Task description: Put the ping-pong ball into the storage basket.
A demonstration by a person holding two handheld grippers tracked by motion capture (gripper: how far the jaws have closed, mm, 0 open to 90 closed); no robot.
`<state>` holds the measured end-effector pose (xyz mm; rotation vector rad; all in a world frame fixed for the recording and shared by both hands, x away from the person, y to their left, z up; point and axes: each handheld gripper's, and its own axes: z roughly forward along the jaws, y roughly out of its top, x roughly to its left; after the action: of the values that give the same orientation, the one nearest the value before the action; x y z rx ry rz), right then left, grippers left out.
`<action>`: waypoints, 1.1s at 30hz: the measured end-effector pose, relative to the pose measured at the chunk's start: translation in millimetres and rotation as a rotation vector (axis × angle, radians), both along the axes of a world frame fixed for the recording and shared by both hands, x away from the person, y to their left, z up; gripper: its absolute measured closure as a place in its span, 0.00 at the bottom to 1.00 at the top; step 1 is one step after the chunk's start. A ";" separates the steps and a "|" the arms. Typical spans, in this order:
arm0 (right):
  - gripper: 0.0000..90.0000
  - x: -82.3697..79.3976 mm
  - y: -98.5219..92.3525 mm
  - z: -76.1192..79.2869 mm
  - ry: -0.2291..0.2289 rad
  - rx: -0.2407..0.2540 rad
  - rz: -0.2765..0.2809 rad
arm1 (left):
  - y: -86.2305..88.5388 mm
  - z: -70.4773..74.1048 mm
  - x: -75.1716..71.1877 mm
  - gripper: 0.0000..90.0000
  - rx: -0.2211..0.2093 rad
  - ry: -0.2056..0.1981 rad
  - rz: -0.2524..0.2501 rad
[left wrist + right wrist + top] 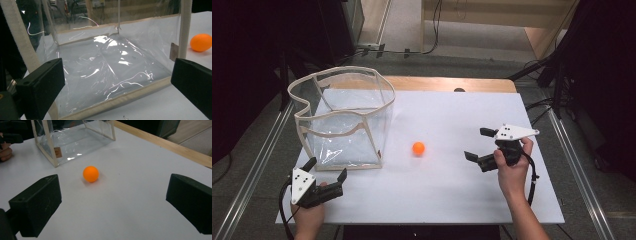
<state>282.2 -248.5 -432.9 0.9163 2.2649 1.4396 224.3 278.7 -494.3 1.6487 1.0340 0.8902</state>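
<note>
**Both tongs wide, ball loose on the white bench**

From the high view I see a white sheet covering the bench [452, 195], with a strip of bare wood showing along its far edge. Grey floor runs beyond it, cables trail across that floor, and dark equipment stands at both sides of the room. The orange ball [418, 148] lies alone near the middle of the sheet. The clear bag [343, 117], trimmed in cream webbing, stands open-topped at the far left. My left tongs [326, 170] sit at the near left, just beside the bag's near wall, jaws wide apart. My right tongs [478, 144] hover right of the ball, jaws wide too, holding nothing.

In the left gripper view, the bag [107, 72] spans the space between the jaws, its plastic creased and glaring under the lights. The ball [201, 42] peeks in at the right, past the bag's corner post.

In the right gripper view, the ball [91, 173] rests on the sheet ahead, between the spread jaws and apart from both. The bag [75, 140] stands farther off at the left, with the wooden edge at the far right.
</note>
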 end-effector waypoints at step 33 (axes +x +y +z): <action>0.00 40.2 57.5 16.4 0.052 -0.074 0.105 | 0.2 0.1 0.2 0.00 -0.001 0.003 0.000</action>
<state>322.4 -191.0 -416.6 0.8335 2.4204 1.3790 224.5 279.0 -494.2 1.6498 1.0368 0.8875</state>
